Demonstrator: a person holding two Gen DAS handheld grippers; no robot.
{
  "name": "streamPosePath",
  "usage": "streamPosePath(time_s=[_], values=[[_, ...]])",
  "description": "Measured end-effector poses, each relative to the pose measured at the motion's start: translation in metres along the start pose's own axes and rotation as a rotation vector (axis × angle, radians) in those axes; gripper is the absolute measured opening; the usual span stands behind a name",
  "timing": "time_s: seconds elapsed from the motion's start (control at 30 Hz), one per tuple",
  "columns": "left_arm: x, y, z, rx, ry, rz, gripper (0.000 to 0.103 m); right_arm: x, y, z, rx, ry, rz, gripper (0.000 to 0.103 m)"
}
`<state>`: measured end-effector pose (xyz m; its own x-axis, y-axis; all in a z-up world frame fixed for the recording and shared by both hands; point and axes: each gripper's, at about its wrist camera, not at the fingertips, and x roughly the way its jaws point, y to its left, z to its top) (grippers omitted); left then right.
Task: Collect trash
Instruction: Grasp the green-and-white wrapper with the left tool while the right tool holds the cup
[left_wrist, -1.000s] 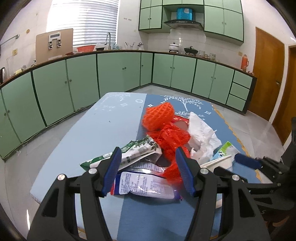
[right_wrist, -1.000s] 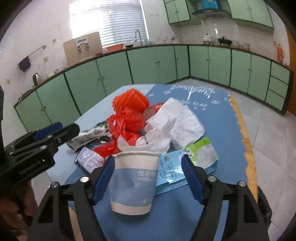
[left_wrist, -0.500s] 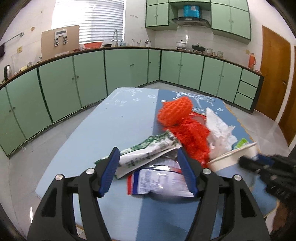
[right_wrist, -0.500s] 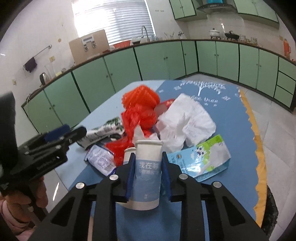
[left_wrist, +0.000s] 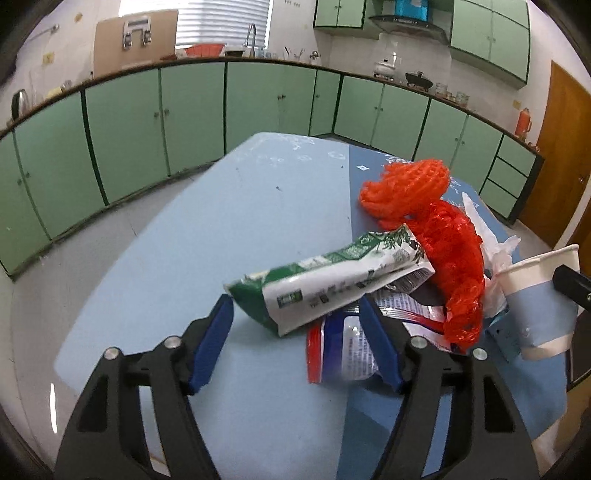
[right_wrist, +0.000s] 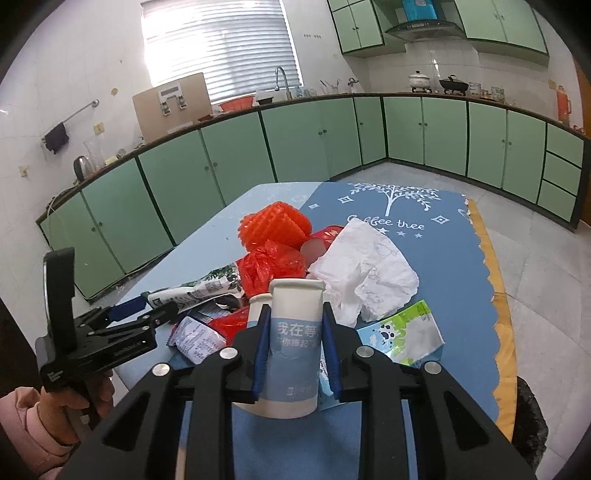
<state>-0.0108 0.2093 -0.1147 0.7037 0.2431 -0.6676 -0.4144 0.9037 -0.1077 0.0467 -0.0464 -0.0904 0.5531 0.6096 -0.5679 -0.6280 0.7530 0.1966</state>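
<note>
Two hand-held grippers are in use over a blue table (left_wrist: 207, 236) carrying one heap of trash.

Count of items: one paper cup (right_wrist: 293, 332); one green-and-white wrapper (left_wrist: 332, 280); one orange foam net (left_wrist: 406, 184); one red plastic bag (left_wrist: 454, 258); one white crumpled tissue (right_wrist: 365, 273); one red-and-blue printed pouch (left_wrist: 343, 347); one blue-and-green carton, flattened (right_wrist: 402, 332).

The right gripper (right_wrist: 293, 350) is clamped on the paper cup, both blue pads pressing its sides and squeezing it narrow at the near edge of the heap. The rim of what may be a second cup shows just left behind it; this cannot be confirmed.

The left gripper (left_wrist: 295, 339) stands wide, its jaws pressing on nothing. The near end of the green-and-white wrapper lies between its pads, with the printed pouch under the right one.

The right wrist view alone shows the flattened carton to the right of the cup, the full spread of the tissue, the tree print on the far tablecloth, and the person's left hand (right_wrist: 74, 398) in a pink sleeve (right_wrist: 26, 424) holding the left gripper. The left wrist view alone shows the pouch's red end and the wrapper's full length, with the cup at far right.
</note>
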Motion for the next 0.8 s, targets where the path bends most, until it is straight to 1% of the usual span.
streamPosePath(time_s=[0.03, 0.1, 0.2, 0.23, 0.3, 0.37, 0.43, 0.53, 0.57, 0.63, 0.7, 0.8], values=[[0.001, 0.0, 0.0, 0.0, 0.001, -0.011, 0.058, 0.001, 0.0, 0.0, 0.0, 0.002, -0.005, 0.026], [-0.002, -0.005, 0.0, 0.013, -0.005, -0.055, 0.055, 0.002, -0.001, 0.0, 0.002, 0.007, -0.013, 0.027], [-0.007, -0.017, -0.002, 0.048, -0.016, -0.117, 0.054, 0.005, -0.002, -0.001, 0.006, 0.018, -0.023, 0.027], [-0.009, -0.022, -0.002, 0.059, -0.019, -0.127, 0.056, 0.005, -0.003, -0.001, 0.007, 0.019, -0.025, 0.027], [-0.011, -0.022, 0.0, 0.059, -0.026, -0.105, 0.056, 0.004, -0.003, -0.001, 0.007, 0.019, -0.028, 0.027], [-0.011, -0.016, 0.002, 0.034, -0.032, -0.089, 0.059, 0.004, -0.003, 0.0, 0.006, 0.017, -0.031, 0.027], [-0.013, -0.005, 0.003, 0.018, -0.045, -0.037, 0.063, 0.004, -0.004, 0.0, 0.007, 0.018, -0.031, 0.027], [-0.01, 0.009, 0.005, 0.007, -0.047, 0.005, 0.068, 0.004, -0.003, 0.0, 0.003, 0.018, -0.03, 0.027], [-0.007, 0.014, 0.006, -0.004, -0.041, -0.001, 0.069, 0.004, -0.003, 0.0, 0.001, 0.019, -0.03, 0.027], [0.0, 0.02, 0.009, -0.017, -0.022, -0.028, 0.075, 0.004, -0.003, 0.0, -0.003, 0.021, -0.034, 0.027], [0.01, 0.022, 0.011, -0.02, 0.0, -0.072, 0.076, 0.004, -0.002, 0.0, -0.006, 0.021, -0.039, 0.027], [0.015, 0.02, 0.012, -0.026, 0.007, -0.125, 0.076, 0.004, -0.003, 0.0, -0.007, 0.022, -0.046, 0.028]])
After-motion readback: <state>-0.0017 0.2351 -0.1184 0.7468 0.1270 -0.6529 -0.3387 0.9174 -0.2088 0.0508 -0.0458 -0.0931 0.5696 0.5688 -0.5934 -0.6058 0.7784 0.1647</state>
